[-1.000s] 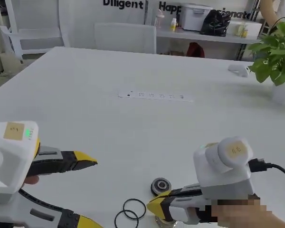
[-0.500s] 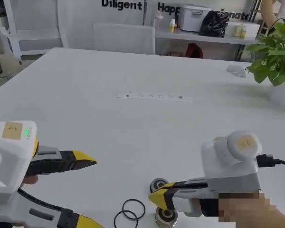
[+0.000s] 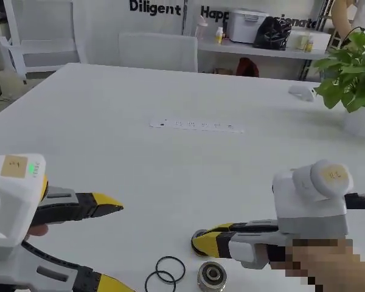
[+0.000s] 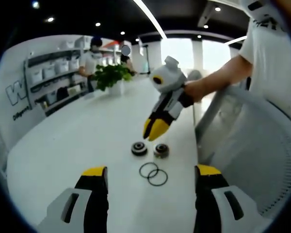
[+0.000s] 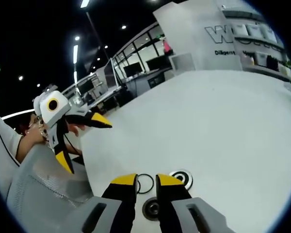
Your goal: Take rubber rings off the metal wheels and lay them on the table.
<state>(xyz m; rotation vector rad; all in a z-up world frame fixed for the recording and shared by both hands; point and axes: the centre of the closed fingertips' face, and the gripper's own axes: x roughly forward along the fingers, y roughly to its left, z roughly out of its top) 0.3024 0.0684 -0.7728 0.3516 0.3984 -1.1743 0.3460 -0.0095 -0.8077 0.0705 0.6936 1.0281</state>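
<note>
Right tongs (image 3: 201,242) pressed nearly together, empty, hung over far wheel (image 4: 138,148). Left tongs (image 3: 114,245) spread wide, empty, at 9 o'clock. Near wheel (image 3: 212,275) at 6 o'clock of right tongs. Two rubber rings (image 3: 170,266) laid on counter (image 3: 170,164), 9 o'clock of it. Risk: far wheel, seemingly still dark-rimmed, skidded off if pried unheld. Since earlier frame, right tongs drawn off near wheel.

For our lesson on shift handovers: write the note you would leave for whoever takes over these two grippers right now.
Left gripper: open wide, empty.
Right gripper: shut, nothing seen in it, tips over the far metal wheel.
Done: two rubber rings lie overlapping on the table beside the near wheel.
Left: check both wheels for remaining rings; the far one looks dark-rimmed.
</note>
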